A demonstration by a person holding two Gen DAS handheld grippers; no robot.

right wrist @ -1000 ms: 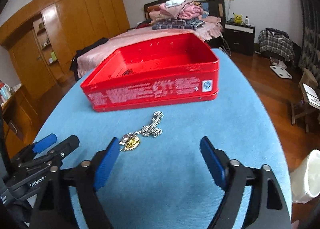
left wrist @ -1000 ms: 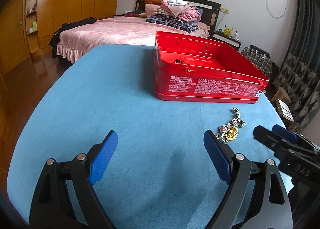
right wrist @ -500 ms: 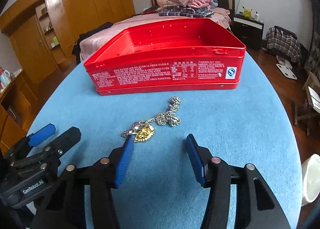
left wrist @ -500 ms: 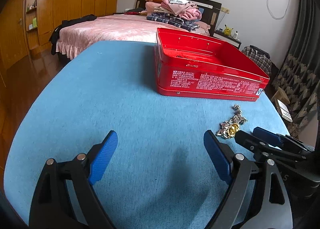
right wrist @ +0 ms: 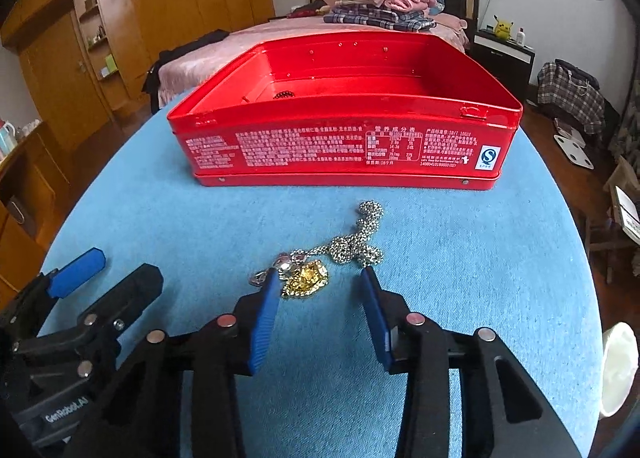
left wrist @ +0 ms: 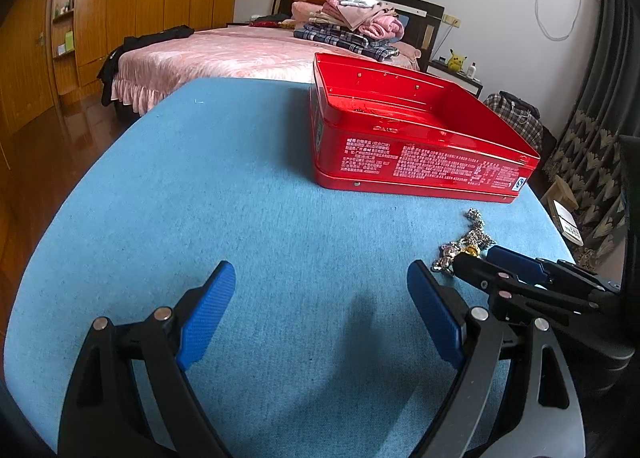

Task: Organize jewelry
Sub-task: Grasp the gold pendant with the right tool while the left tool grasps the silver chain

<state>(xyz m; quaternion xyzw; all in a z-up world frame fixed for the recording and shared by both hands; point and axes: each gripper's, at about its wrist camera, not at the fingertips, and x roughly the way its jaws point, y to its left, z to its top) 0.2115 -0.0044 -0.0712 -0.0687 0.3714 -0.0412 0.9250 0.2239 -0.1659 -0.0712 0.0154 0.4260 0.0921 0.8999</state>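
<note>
A silver chain necklace with a gold pendant lies on the blue table in front of an open red tin box. My right gripper is open, its fingertips on either side of the pendant, low over the cloth. A small dark piece of jewelry lies inside the box. In the left wrist view the necklace shows at the right, with the right gripper at it and the box beyond. My left gripper is open and empty over bare cloth.
The table is round, with its edge close on the right. A white object sits below that edge. A bed with folded clothes, wooden wardrobes and a nightstand stand behind the table.
My right gripper has moved forward and down to the necklace and narrowed its jaws around the pendant. My left gripper has stayed open and has barely shifted.
</note>
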